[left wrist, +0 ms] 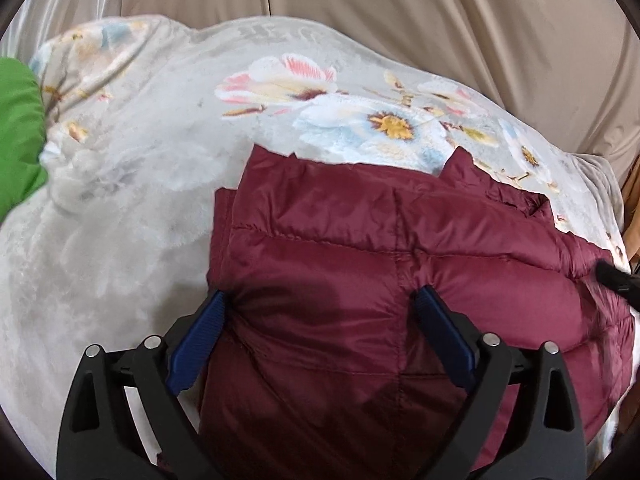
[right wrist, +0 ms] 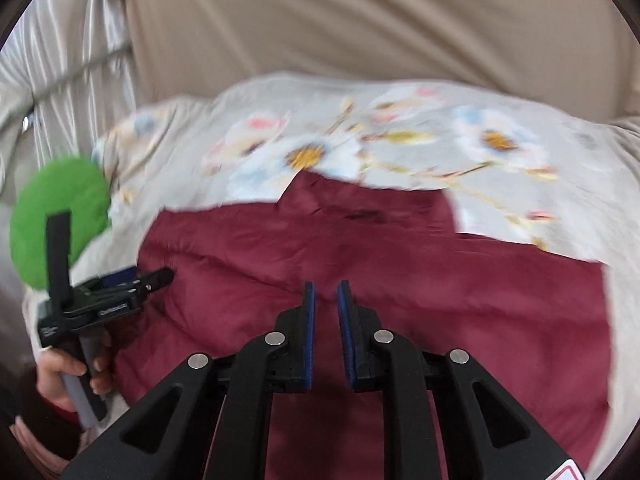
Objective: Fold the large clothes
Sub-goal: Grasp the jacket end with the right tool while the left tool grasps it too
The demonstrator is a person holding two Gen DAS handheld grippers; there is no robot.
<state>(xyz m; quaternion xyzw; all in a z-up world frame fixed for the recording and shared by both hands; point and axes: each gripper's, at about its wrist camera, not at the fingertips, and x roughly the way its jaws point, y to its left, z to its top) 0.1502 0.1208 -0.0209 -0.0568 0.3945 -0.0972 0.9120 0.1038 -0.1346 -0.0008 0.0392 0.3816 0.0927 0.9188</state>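
One hand [right wrist: 72, 368], right view only

Wide-spread left tool [left wrist: 320, 308] over folded maroon puffer jacket [left wrist: 400, 260] on floral blanket [left wrist: 160, 140]

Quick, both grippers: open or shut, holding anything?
Left gripper: open wide, fingers astride the puffy maroon quilted jacket, gripping nothing.
Right gripper: narrow gap showing between its pads, nothing held, above the jacket.
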